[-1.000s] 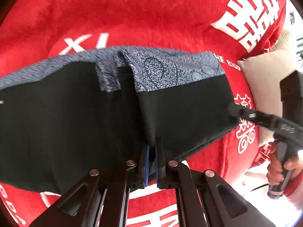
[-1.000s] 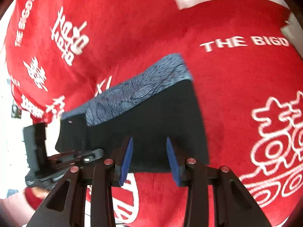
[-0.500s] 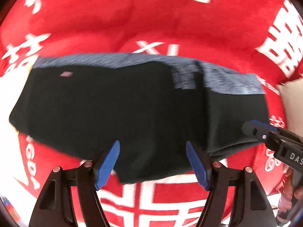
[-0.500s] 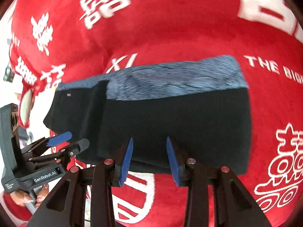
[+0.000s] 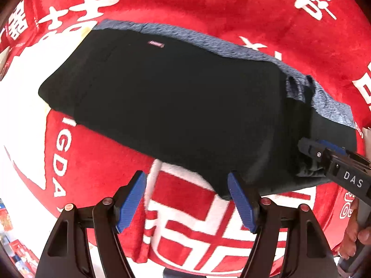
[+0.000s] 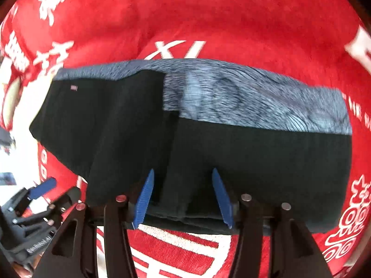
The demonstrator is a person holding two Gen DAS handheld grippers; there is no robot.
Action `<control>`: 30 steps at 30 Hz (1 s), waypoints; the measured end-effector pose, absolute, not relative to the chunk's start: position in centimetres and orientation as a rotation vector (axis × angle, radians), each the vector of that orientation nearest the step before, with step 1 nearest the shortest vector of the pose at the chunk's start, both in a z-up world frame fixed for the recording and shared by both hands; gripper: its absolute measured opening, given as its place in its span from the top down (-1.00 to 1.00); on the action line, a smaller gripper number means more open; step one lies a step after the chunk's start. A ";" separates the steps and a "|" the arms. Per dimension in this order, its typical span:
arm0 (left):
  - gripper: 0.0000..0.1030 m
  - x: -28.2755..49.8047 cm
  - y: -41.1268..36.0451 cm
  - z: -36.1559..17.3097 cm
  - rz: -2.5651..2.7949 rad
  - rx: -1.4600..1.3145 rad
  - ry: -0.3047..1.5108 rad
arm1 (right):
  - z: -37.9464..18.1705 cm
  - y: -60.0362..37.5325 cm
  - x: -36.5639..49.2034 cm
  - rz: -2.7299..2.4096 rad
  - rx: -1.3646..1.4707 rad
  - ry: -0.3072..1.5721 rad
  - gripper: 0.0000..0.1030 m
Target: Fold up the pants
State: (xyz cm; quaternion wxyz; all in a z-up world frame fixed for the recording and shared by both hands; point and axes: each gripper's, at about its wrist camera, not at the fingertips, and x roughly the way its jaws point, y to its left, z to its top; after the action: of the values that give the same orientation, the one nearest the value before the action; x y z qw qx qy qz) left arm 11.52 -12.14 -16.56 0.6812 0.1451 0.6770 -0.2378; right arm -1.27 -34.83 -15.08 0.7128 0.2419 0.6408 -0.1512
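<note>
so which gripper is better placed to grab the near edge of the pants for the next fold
Right. The right gripper sits over the near edge of the pants, jaws opening, cloth between its pads. The left gripper is open over the red blanket, just off the pants' corner.

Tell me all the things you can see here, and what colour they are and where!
pants: one, black with a blue-grey patterned band, folded flat on the blanket
small label: one, pinkish, on the pants near the band
blanket: one, red with white letters, under everything
left gripper: one, black with blue pads, open, above the blanket just off the pants' near edge
right gripper: one, black with blue pads, jaws opening over the pants' near edge
hand: one, holding the right gripper's handle
</note>
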 end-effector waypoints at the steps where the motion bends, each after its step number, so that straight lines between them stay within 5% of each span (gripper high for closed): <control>1: -0.43 11.6 -11.8 -16.7 -0.531 0.327 1.527 | -15.0 -34.3 -1.1 -0.338 0.511 1.425 -0.10; 20: -0.43 13.9 -8.6 -17.0 -0.561 0.298 1.547 | -11.4 -31.6 -1.5 -0.346 0.514 1.364 -0.11; 30: -0.43 14.3 -6.1 -17.0 -0.573 0.209 1.557 | -15.0 -32.0 -2.0 -0.422 0.618 1.405 -0.54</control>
State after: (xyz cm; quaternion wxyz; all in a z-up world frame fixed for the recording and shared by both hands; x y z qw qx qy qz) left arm 14.32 -6.05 -17.04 0.6705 0.0928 0.6907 -0.2544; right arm -2.02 -31.98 -14.98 0.6998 0.2773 0.6305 -0.1894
